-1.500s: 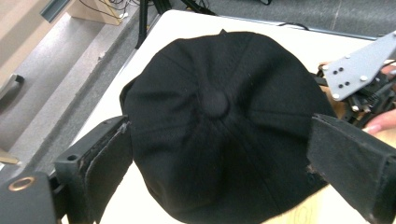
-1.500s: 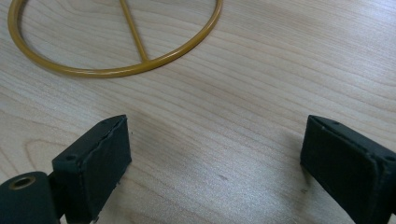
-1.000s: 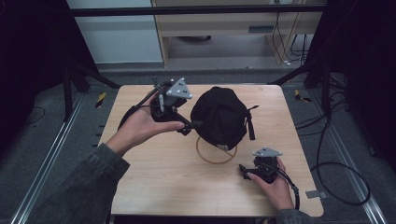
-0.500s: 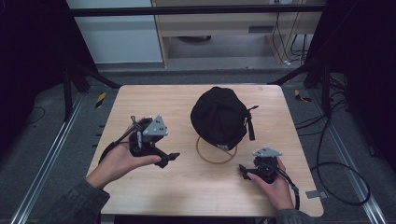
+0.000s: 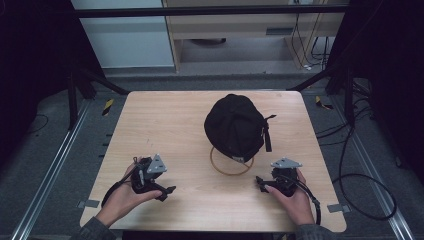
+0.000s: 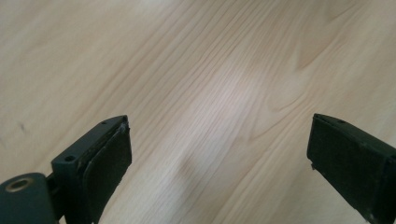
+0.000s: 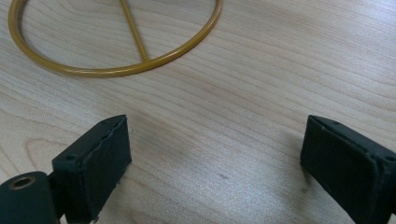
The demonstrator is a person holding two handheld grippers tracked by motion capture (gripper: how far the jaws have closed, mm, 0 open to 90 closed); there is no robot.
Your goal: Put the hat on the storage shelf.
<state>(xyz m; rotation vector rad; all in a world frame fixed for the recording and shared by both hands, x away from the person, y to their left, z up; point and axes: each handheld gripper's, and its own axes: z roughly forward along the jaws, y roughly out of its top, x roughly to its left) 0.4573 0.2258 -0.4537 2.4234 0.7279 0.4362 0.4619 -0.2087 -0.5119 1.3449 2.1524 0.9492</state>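
Observation:
A black cap (image 5: pixel 235 126) sits on top of a brass-coloured ring stand (image 5: pixel 231 165) at the table's centre right; the stand's ring base (image 7: pixel 116 70) lies just ahead of the right jaws. My left gripper (image 5: pixel 167 192) rests low over the table's front left in a hand, jaws wide apart over bare wood (image 6: pixel 210 121). At the front right my right gripper (image 5: pixel 260 182) is also held open, pointing left toward the stand, nothing between its fingers (image 7: pixel 93 163).
The light wooden table (image 5: pixel 165 125) has bare wood across its left half and front. Black cables (image 5: pixel 360 190) trail on the floor to the right. Metal frame legs and a cabinet stand behind the table.
The left gripper has drawn back from beside the cap to the table's front left, and its hand now rests low. The right gripper has stayed put.

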